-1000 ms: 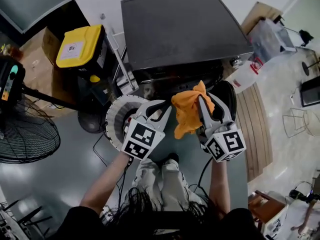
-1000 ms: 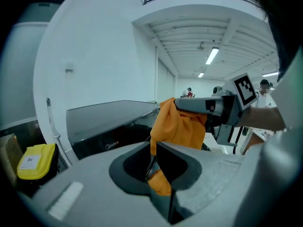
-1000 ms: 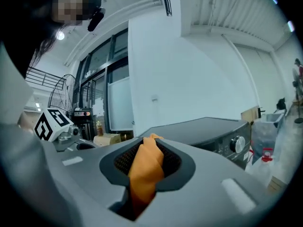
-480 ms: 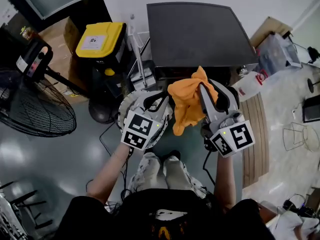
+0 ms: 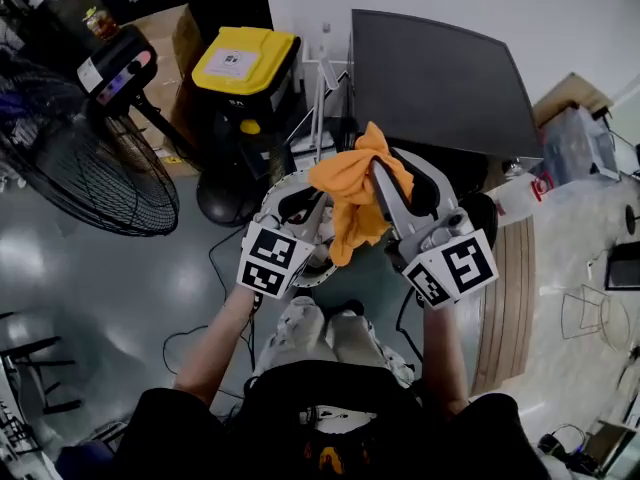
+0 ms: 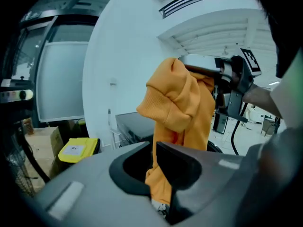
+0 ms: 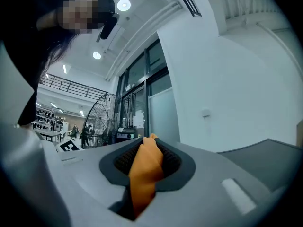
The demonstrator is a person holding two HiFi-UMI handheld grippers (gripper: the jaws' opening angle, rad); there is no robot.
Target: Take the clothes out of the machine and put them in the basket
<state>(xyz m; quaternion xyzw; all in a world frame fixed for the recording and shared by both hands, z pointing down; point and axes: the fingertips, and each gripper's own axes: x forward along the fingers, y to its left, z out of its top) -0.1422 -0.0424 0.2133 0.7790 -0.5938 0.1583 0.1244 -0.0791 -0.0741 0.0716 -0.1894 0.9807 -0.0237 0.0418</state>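
Orange garment (image 5: 350,193) is held up in the air in front of the machine (image 5: 440,78), above and just to the right of the basket (image 5: 274,192), inside neither. Right gripper (image 7: 148,145): jaws closed on a fold of the garment, the cloth bunched between the ribbed pads. This grip carries the top of the garment, and the rest hangs down from it. Left gripper (image 6: 155,148): jaws close together on the lower tail of the same garment, the cloth filling the gap between the pads. Basket: white, round, ribbed wall, on the grey floor (image 5: 150,298) directly under the left gripper. Its inside is covered by the grippers, so I cannot tell the contents. Machine: dark grey flat top, against the white wall. Its round dark door (image 5: 480,216) shows just behind the right gripper, and the drum interior is not visible. To the left of the machine stands a black bin with a yellow lid (image 5: 245,60), lid shut. Further left are a cardboard box (image 5: 182,36) and a black floor fan (image 5: 95,173).
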